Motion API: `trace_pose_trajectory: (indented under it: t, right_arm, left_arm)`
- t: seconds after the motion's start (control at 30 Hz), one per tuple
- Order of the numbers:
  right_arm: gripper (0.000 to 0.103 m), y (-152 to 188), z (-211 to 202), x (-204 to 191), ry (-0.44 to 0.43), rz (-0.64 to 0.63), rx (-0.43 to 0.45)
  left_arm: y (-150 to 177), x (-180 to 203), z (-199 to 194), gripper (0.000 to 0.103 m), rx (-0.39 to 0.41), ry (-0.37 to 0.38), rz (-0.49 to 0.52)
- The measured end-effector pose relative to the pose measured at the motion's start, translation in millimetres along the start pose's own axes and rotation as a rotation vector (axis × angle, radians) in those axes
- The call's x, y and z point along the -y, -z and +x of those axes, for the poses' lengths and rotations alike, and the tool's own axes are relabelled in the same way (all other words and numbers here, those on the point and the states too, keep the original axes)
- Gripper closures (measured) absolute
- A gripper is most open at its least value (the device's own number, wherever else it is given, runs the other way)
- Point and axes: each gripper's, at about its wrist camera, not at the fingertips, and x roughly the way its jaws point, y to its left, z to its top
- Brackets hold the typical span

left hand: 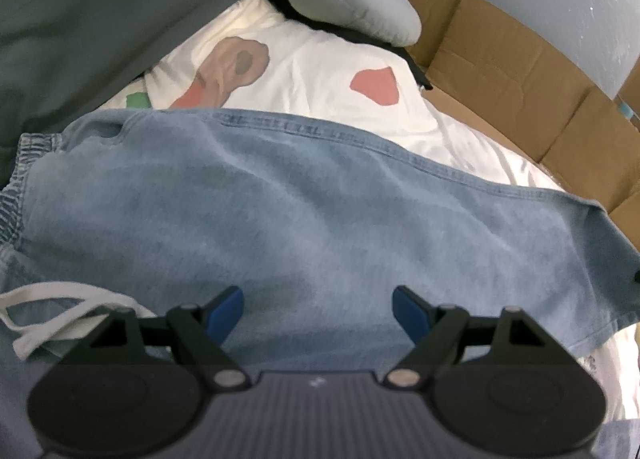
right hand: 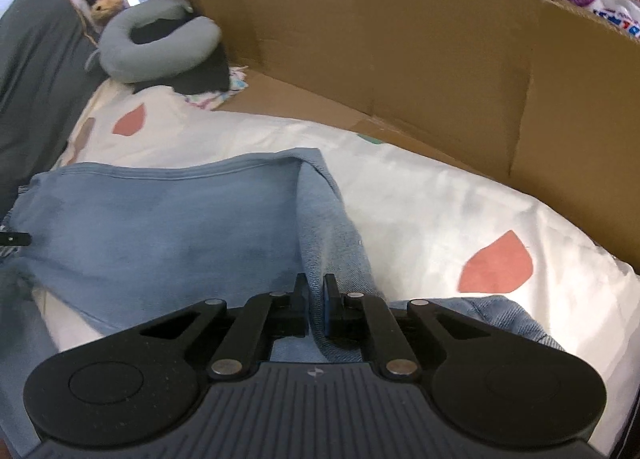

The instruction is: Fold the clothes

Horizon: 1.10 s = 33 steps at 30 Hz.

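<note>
Denim shorts [left hand: 304,219] lie spread on the bed's white patterned sheet [right hand: 440,211], waistband and white drawstring [left hand: 60,307] at the left, leg hem at the right.

Right tool [right hand: 316,299] is pressed together, pinching the hem-end fabric; a ridge of denim rises from the sheet into its jaws. Left tool [left hand: 318,307] is spread wide, hovering over the middle of the shorts near the near edge, gripping nothing.

Step in hand, by my read: fold the leg end over toward the waistband. To do it well:
- lift just enough to clear the lower layer
- carry it straight left, keep the far seam parallel
- left tool could press mid-cloth to stop sliding
- release only once edges line up; cardboard box [right hand: 400,59] on the far side is well apart.
</note>
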Motion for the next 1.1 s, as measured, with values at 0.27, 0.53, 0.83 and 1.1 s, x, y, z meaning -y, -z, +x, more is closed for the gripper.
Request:
trace_pose_trajectory:
  t: [0.27,0.53,0.83,1.1]
  right_arm:
    - [0.099,12.0,-5.0,-26.0,-0.038,0.047,-0.014]
    - [0.095,45.4,3.5,-69.0,-0.073,0.095,-0.075]
    - [0.082,56.7,-5.7,-93.9,-0.225,0.152,-0.098]
    - [0.061,42.8,-17.9,-69.2,-0.145,0.174,-0.023]
  left_arm:
    - [0.4,-2.1,-0.8,0.019,0.0,0.005,-0.007]
    - [1.9,-1.5,0.4,0.019,-0.01,0.008,0.002]
    - [2.2,-0.3,1.2,0.019,-0.015,0.009,0.005]
    - [2.9,1.1,2.9,0.019,-0.02,0.006,0.019]
